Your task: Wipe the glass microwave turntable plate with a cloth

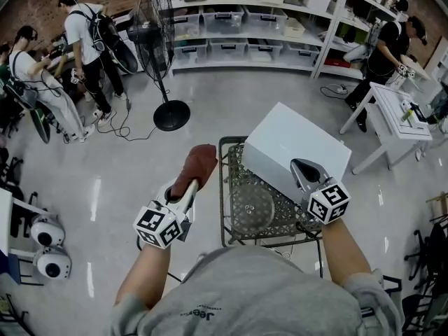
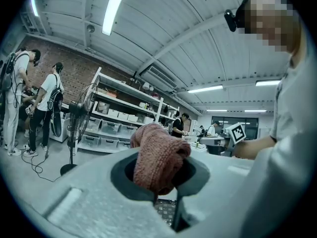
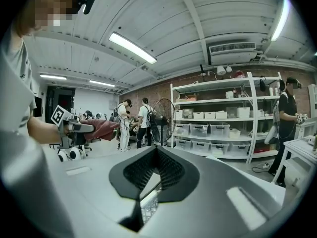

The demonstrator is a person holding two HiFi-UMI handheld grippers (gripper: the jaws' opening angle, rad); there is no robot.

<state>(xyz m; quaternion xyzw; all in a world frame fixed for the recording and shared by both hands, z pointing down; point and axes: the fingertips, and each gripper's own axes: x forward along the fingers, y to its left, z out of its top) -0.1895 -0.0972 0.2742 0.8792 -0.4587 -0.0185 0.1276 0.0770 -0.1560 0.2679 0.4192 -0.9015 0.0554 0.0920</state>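
So, the person's left gripper [image 1: 187,191] is clamped on a reddish cloth [image 1: 197,163], which bunches up out of the jaws. It sits off to the left of the mesh table [image 1: 223,208], so the cloth is well clear of the plate [image 1: 252,207]. The plate is lying flat on the mesh, roughly in the middle, just near-left of a big white box [image 1: 287,142] that takes up the far right of the table.

The right gripper [image 1: 306,168] is over the right side of the table, in front of the box. Its jaws are pressed together at the tips with nothing between them, and it's not touching the plate.

There's a standing fan [image 1: 155,40] on the floor farther off to the left, shelves [image 1: 245,26] of bins along the far wall, and a few other people at the far left and far right.
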